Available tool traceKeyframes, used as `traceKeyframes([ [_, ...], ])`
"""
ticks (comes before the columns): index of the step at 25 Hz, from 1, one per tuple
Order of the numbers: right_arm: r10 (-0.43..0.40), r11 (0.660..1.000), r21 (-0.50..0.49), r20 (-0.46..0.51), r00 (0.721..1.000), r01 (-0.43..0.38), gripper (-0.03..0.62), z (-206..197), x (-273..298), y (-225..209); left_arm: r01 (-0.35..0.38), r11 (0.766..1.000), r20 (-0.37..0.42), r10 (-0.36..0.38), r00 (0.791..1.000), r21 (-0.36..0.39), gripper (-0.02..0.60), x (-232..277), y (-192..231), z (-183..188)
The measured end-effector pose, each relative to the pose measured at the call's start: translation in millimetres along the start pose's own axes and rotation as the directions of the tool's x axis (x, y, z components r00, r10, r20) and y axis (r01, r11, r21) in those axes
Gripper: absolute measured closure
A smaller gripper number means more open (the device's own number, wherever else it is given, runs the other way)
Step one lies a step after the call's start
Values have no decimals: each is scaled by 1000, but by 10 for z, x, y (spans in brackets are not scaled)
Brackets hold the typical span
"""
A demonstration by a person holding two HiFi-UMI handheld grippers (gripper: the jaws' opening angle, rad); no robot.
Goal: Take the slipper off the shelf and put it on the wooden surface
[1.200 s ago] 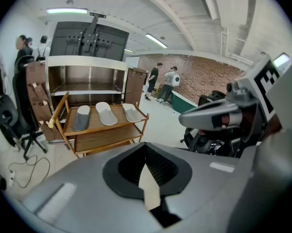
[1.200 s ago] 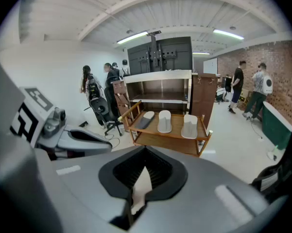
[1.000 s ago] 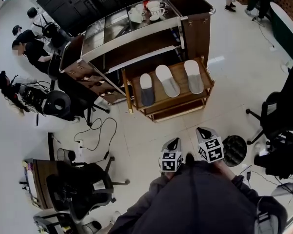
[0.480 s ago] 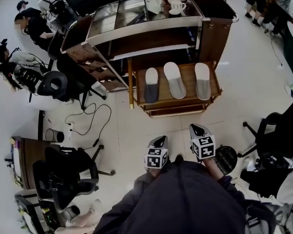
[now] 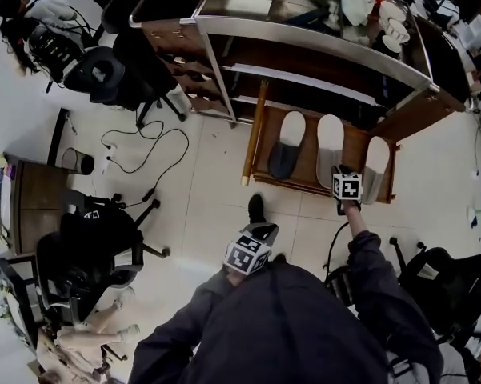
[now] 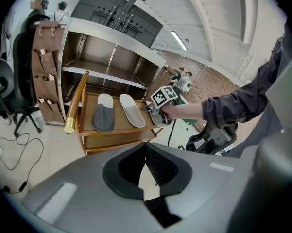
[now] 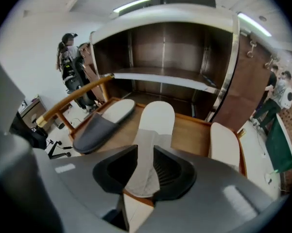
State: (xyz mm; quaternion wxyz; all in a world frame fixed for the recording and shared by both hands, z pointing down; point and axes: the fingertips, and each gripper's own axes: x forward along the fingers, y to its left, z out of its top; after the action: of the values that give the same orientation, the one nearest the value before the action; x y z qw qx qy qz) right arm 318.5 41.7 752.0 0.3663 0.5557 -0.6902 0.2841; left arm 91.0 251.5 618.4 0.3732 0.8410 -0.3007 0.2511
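**Right tongs over the middle slipper: a poor bite is the main risk**

Nearest the person, well short of the middle slipper [image 7: 154, 123], the left tongs [image 6: 146, 160] hang by the body. Their jaws are together with nothing between them, so they offer no backup if the pick goes badly.

The right tongs [image 7: 145, 166] are reached out low over the near end of the middle slipper. Their jaws are opening, and the slipper's grey upper sits between them with the pads not yet pressing on it. That slipper lies flat on the wooden rack [image 7: 197, 132], toe pointing away.

- **Weak grip:** the upper looks soft. Closing on fabric alone would probably let the sole sag or twist out during the lift. The jaws likely need to take the sole edge as well.
- **Lower jaw jamming:** coming in too steeply could wedge it against the rack's front lip, just this side of the slipper. It could also push the slipper further back rather than catching it.
- **Neighbours:** the dark slipper [image 7: 94, 130] lies just left of the middle one and a pale slipper [image 7: 224, 142] just right. A sideways drift of the wide-open jaws could nudge or drag either.
- **Overhead clearance:** beyond and above the middle slipper runs a steel shelf [image 7: 160, 76]. A lift that swings up and forward could strike it; drawing back towards the person looks safer.
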Motion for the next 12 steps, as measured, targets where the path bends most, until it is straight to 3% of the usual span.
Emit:
traceKeyframes([
  [7,-75,997,-13,-183,980,74,499,-64,633,9,92,996,-12,-92,996,-21,569,54,593,650],
  [9,-63,998,8,-220,974,66,571,-83,753,30,98,995,-21,-98,995,-16,569,74,735,758],
  [12,-72,997,-10,-230,971,72,578,-77,808,50,98,994,-28,-99,995,-38,569,134,917,902],
])
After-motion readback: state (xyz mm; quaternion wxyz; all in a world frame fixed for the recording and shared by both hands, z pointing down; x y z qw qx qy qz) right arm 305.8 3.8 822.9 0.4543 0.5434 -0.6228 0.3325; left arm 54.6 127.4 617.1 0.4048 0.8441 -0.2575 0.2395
